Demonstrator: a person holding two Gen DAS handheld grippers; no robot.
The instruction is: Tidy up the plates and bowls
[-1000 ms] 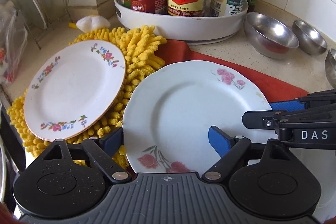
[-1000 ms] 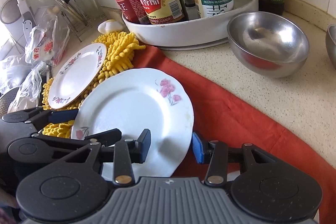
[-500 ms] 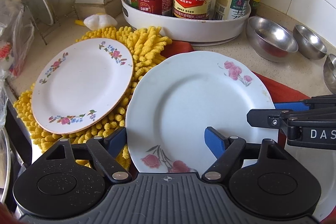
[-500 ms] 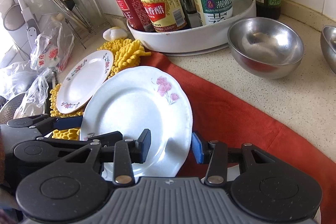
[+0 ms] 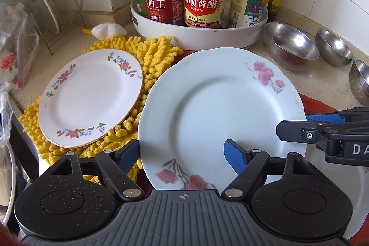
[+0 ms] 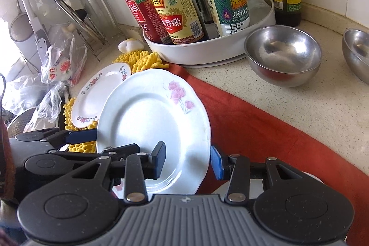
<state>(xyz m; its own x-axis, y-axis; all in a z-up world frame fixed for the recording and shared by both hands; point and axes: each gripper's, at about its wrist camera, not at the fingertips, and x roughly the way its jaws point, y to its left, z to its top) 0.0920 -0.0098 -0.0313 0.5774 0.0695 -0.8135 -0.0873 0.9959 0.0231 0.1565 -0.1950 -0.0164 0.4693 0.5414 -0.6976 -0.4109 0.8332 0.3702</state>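
Early in the task, by my read. Large rose plate [image 5: 219,107] is lifted and tilted over the red cloth [image 6: 253,121]. Left gripper [image 5: 182,151] and right gripper [image 6: 188,159] each straddle a side of its rim, fingers still visibly apart; whether pads touch the rim, cannot tell. Small floral plate [image 5: 90,96] sits alone on the yellow mat [image 5: 156,59], nothing stacked on it. Three steel bowls, nearest one [image 6: 283,57], sit separate on the counter near the bottle tray [image 5: 200,38], un-nested. Left to do: stack plates, nest bowls.
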